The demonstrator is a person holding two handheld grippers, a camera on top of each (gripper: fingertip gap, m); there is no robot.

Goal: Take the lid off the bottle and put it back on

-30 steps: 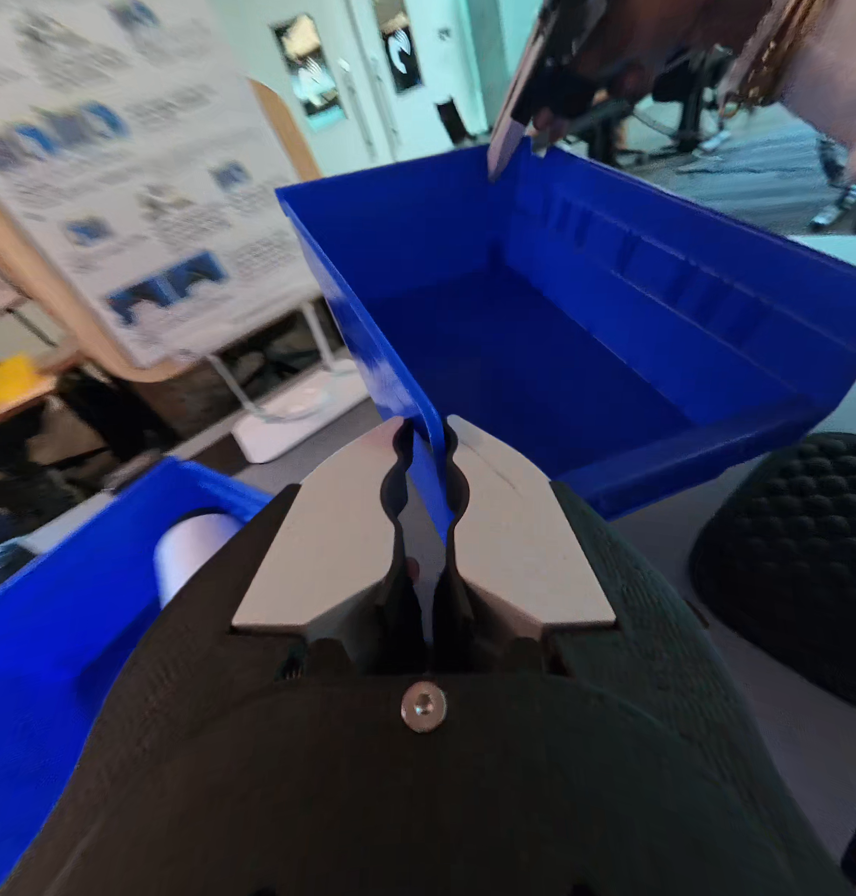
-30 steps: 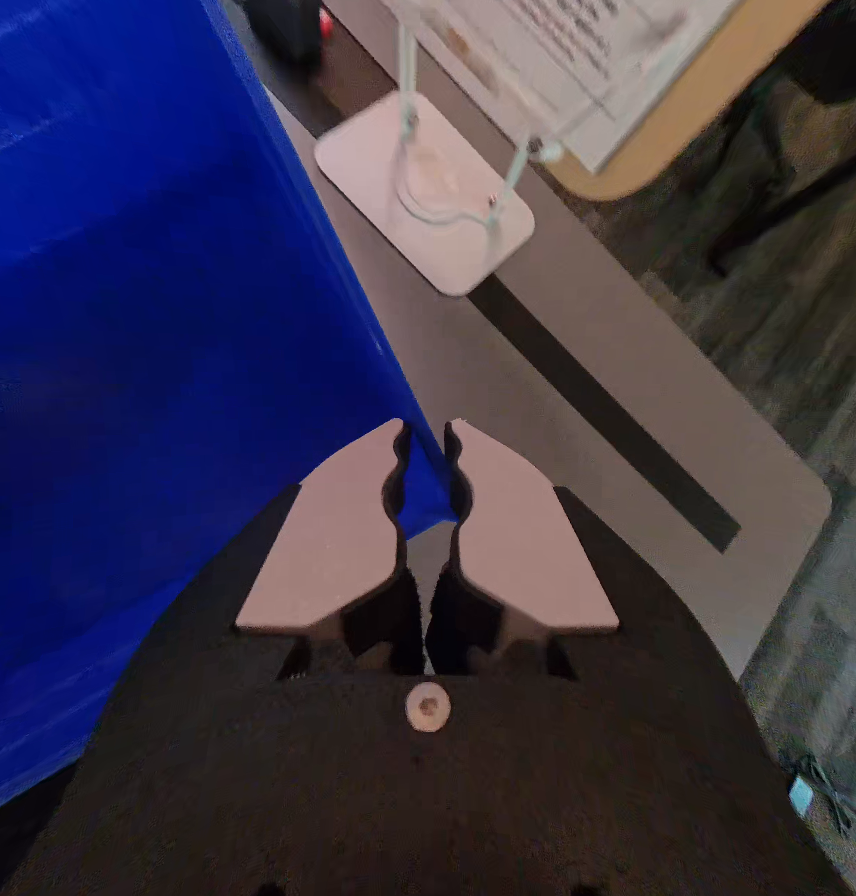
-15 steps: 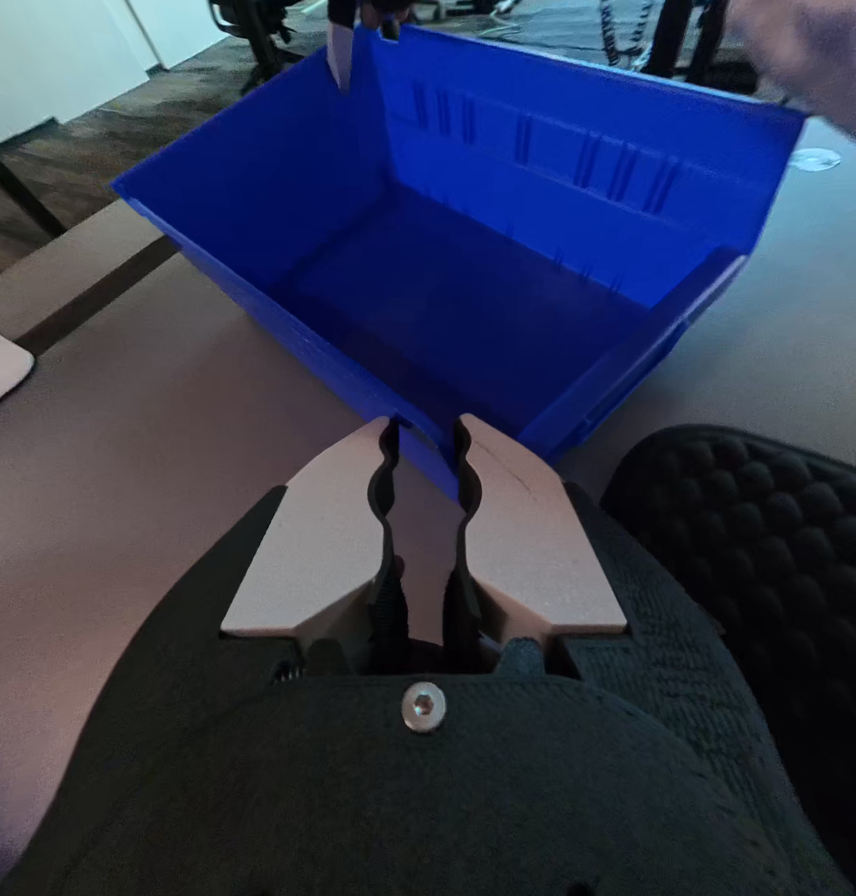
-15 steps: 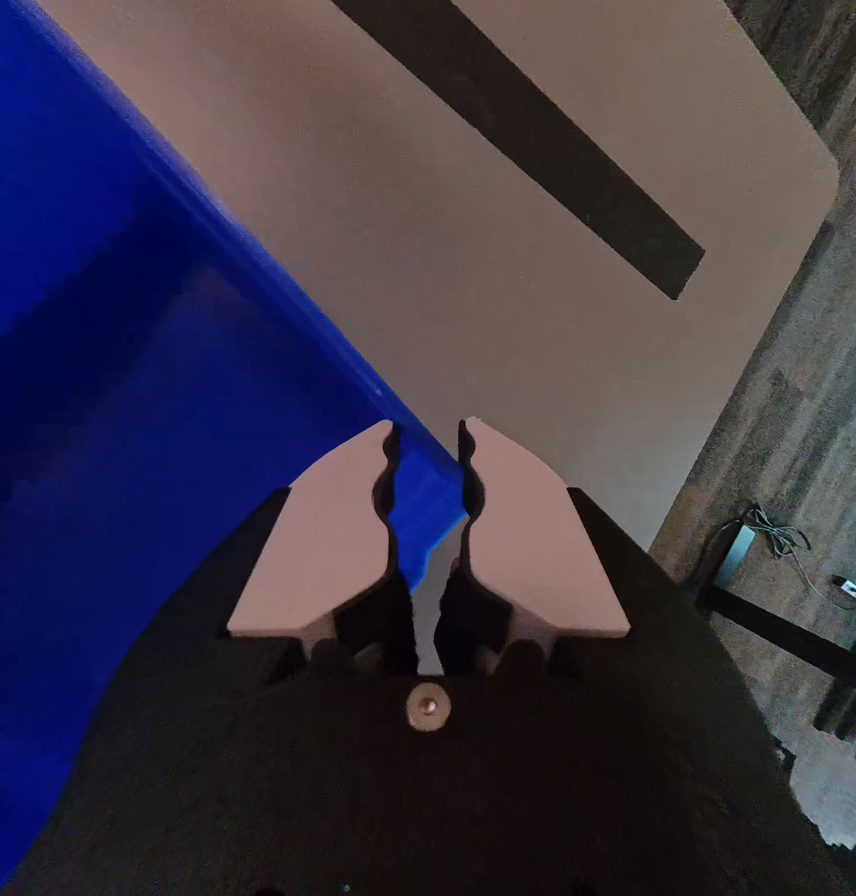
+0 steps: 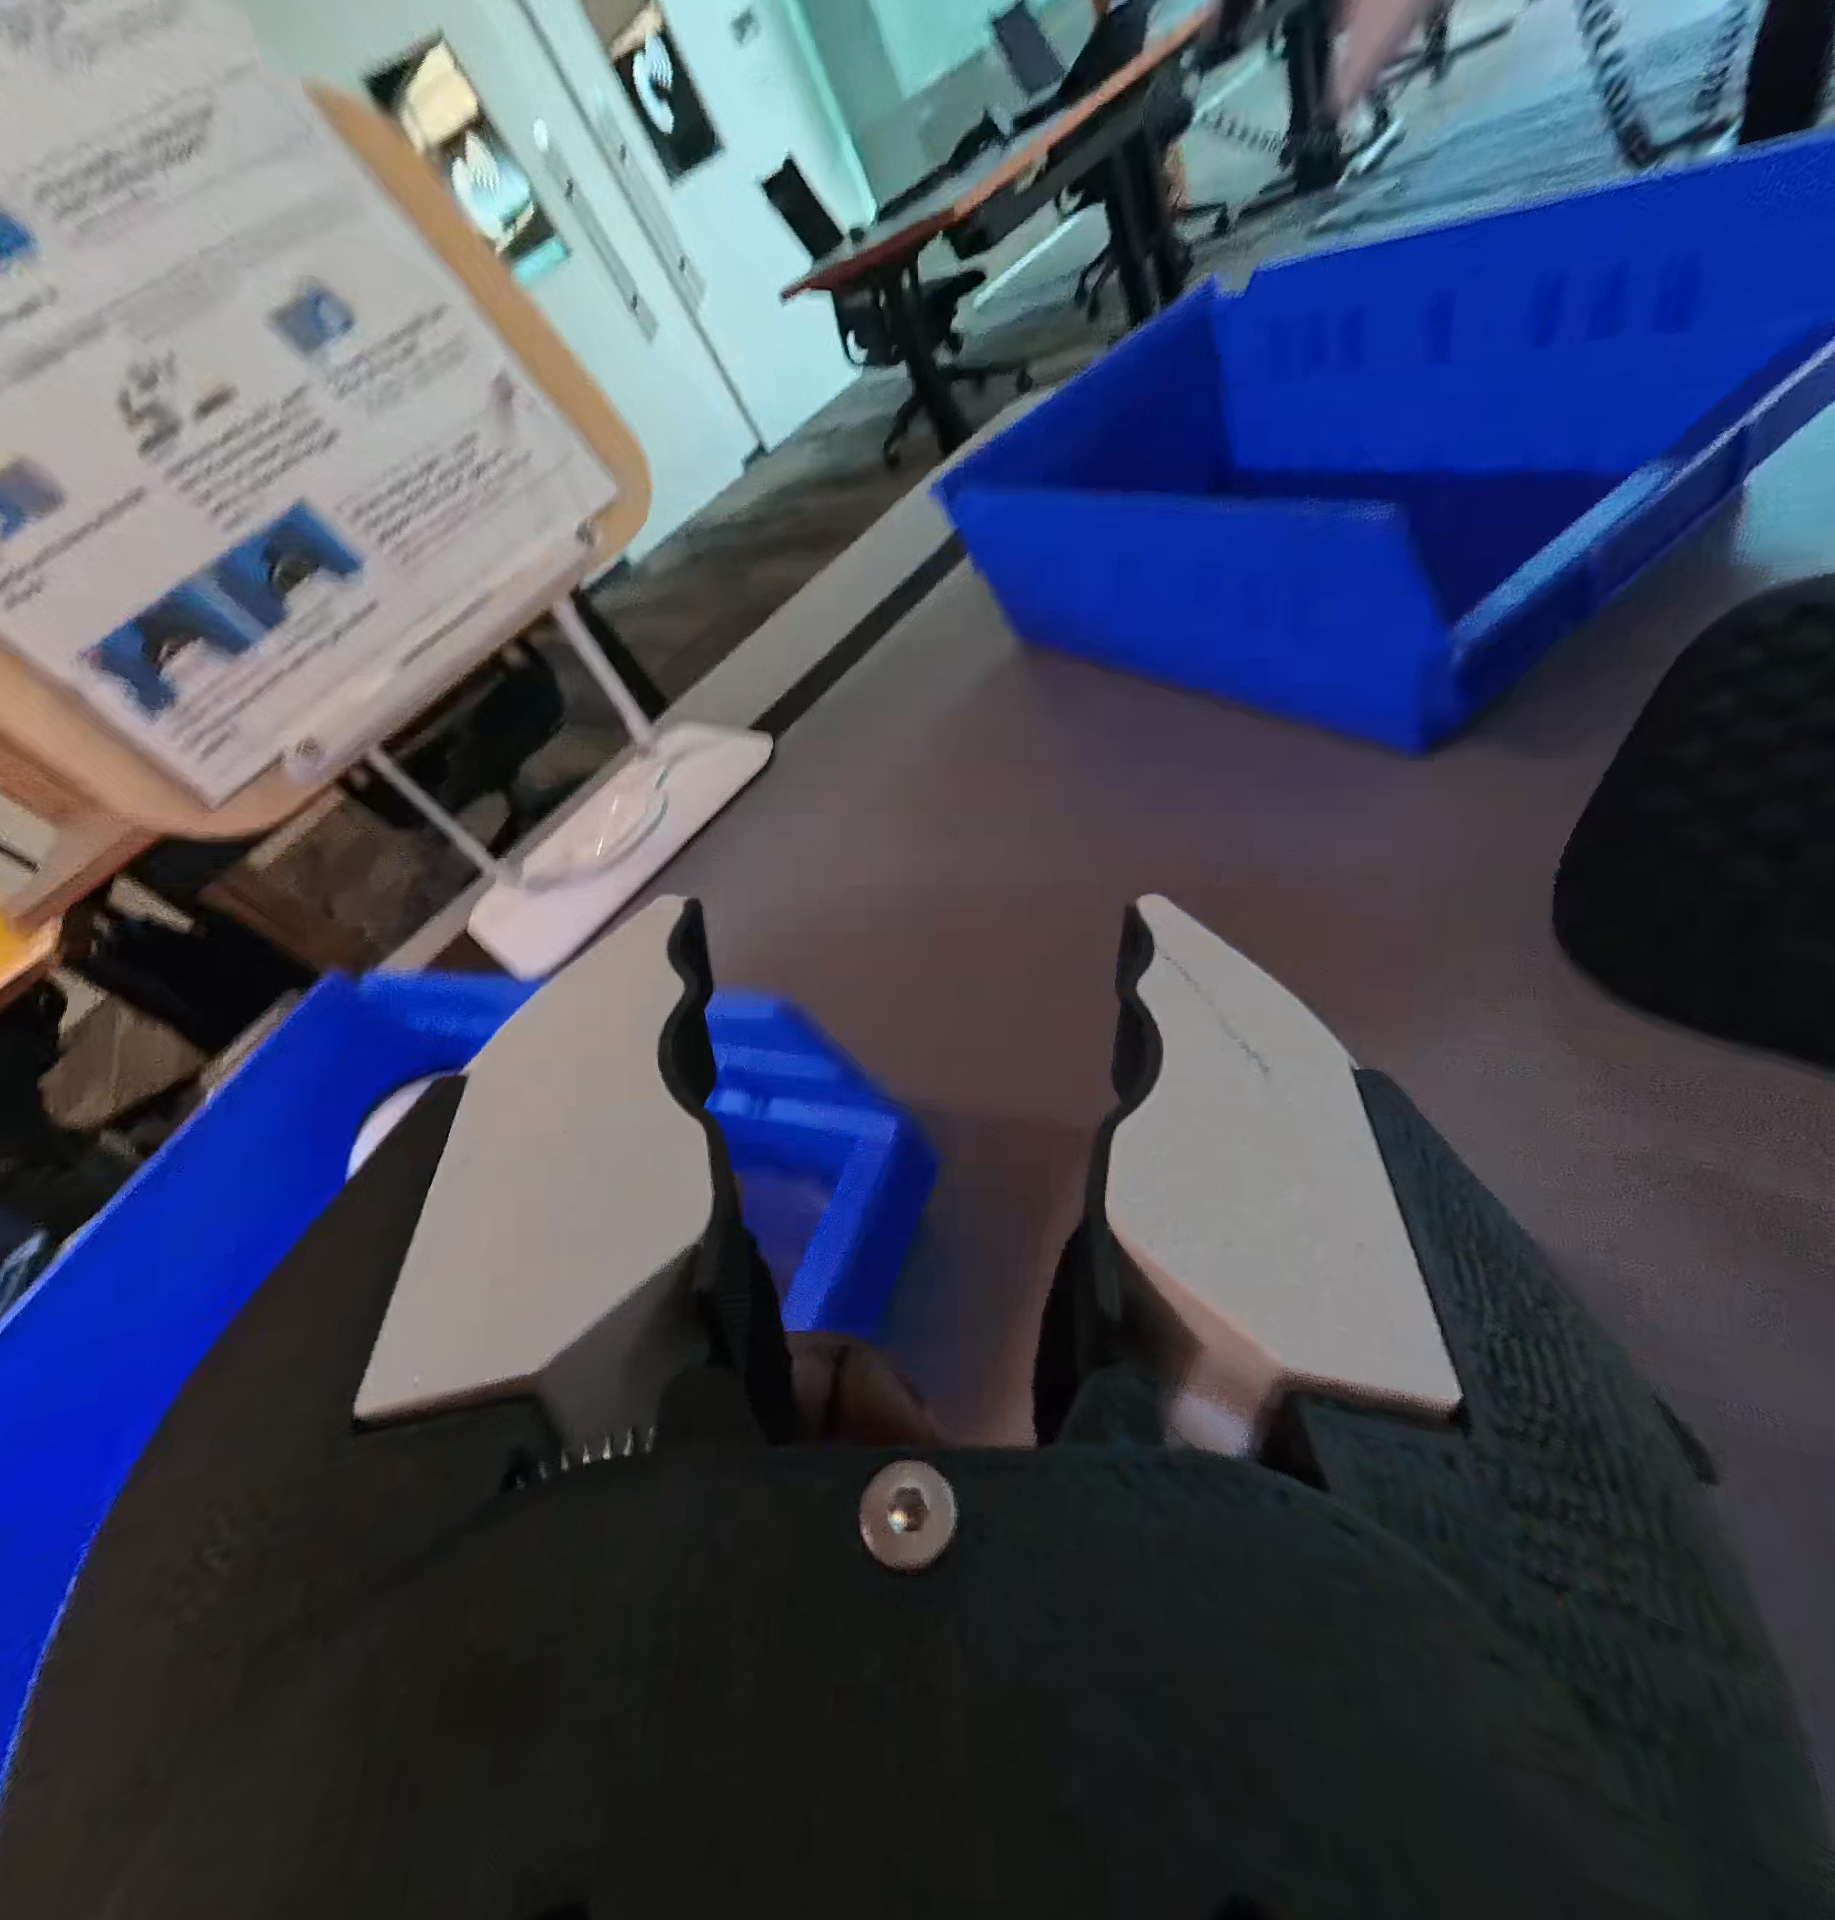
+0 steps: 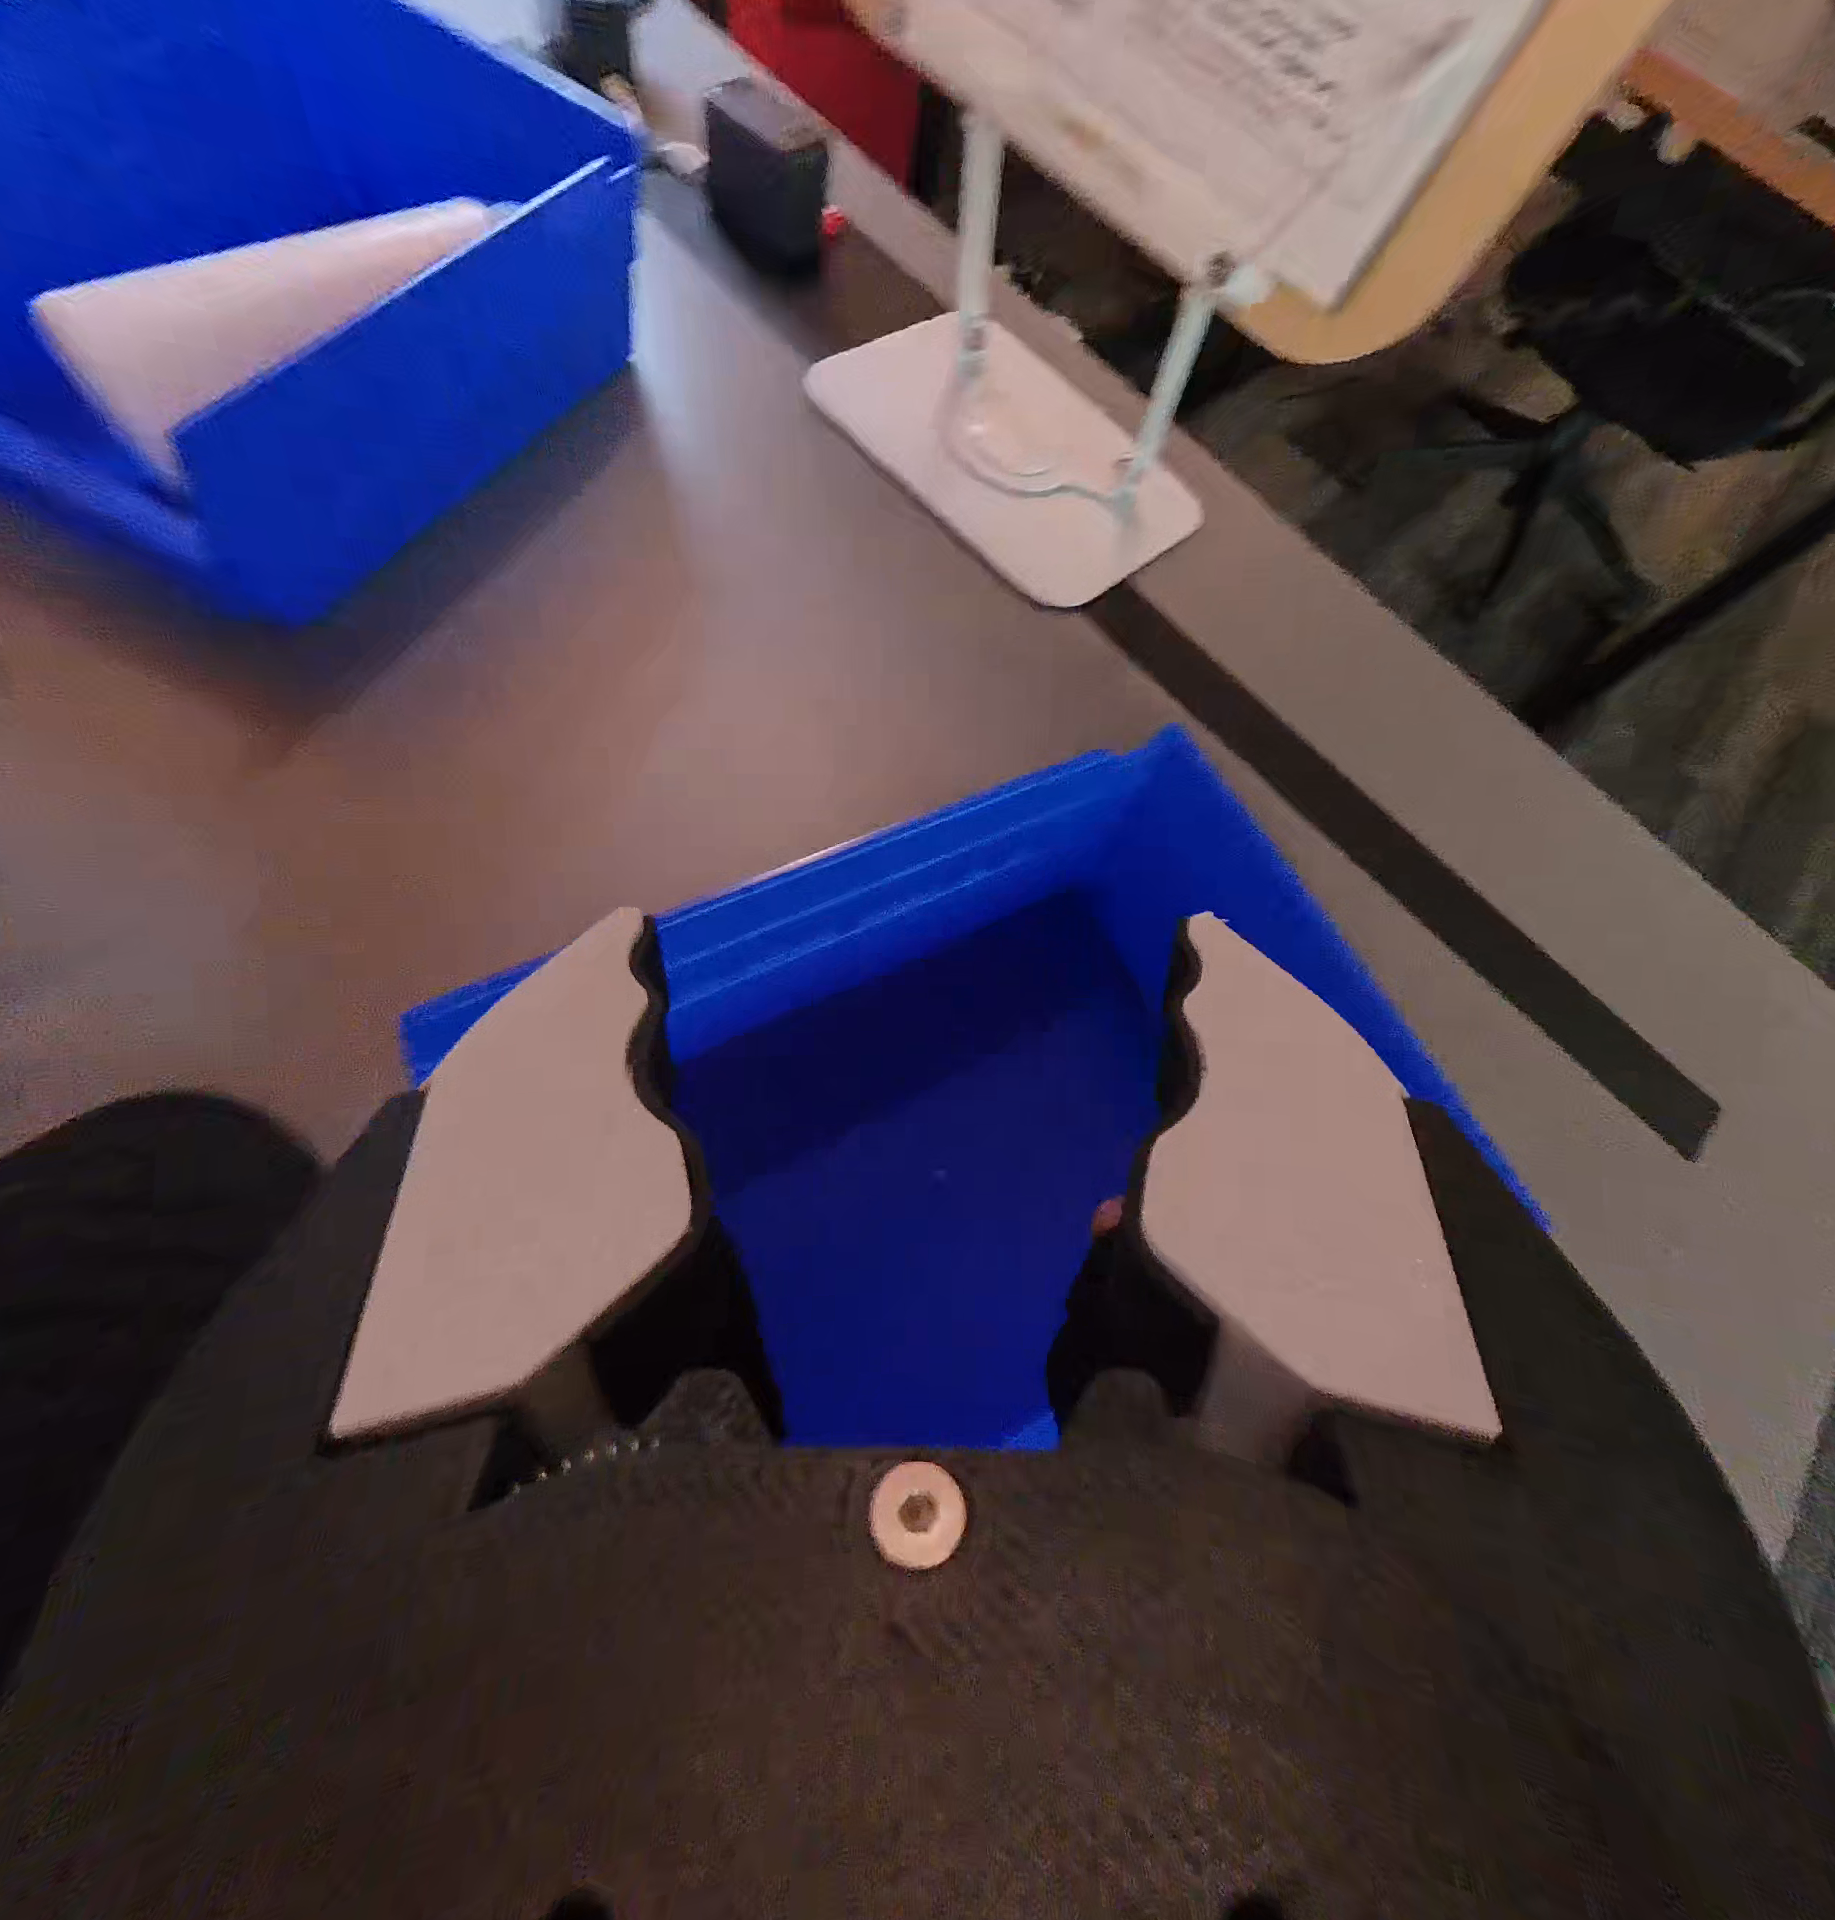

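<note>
Left gripper (image 5: 913, 1029): black textured body, two grey notched fingers spread wide, nothing between them. It hangs over the grey-brown table (image 5: 996, 831). Under its left finger sits a blue plastic bin (image 5: 830, 1132), with a pale rounded object (image 5: 399, 1117) partly showing inside; whether that is the bottle cannot be told. Farther off, a second, larger blue plastic bin (image 5: 1308, 613) rests on the table, and a black dimpled pad (image 5: 1744, 831) lies to the right. A white stand with thin metal legs (image 5: 622, 821) carries a printed sheet at the table's left edge.

Right gripper (image 6: 918, 1023): same build, fingers likewise parted and empty. It points down into an open blue bin (image 6: 1235, 831) whose visible floor is bare. Beyond, another blue bin (image 6: 393, 447) holds a pale wedge-shaped piece (image 6: 238, 312). A small dark box (image 6: 762, 192) stands by it, near the white stand (image 6: 1006, 488).

Bottle and lid: not identifiable in either view.

Risk, as a judgement: both views are motion-blurred, so a hurried reach could strike a bin wall or pinch its rim instead of the bottle. Grasping the pale object unverified may pick the wrong item.
</note>
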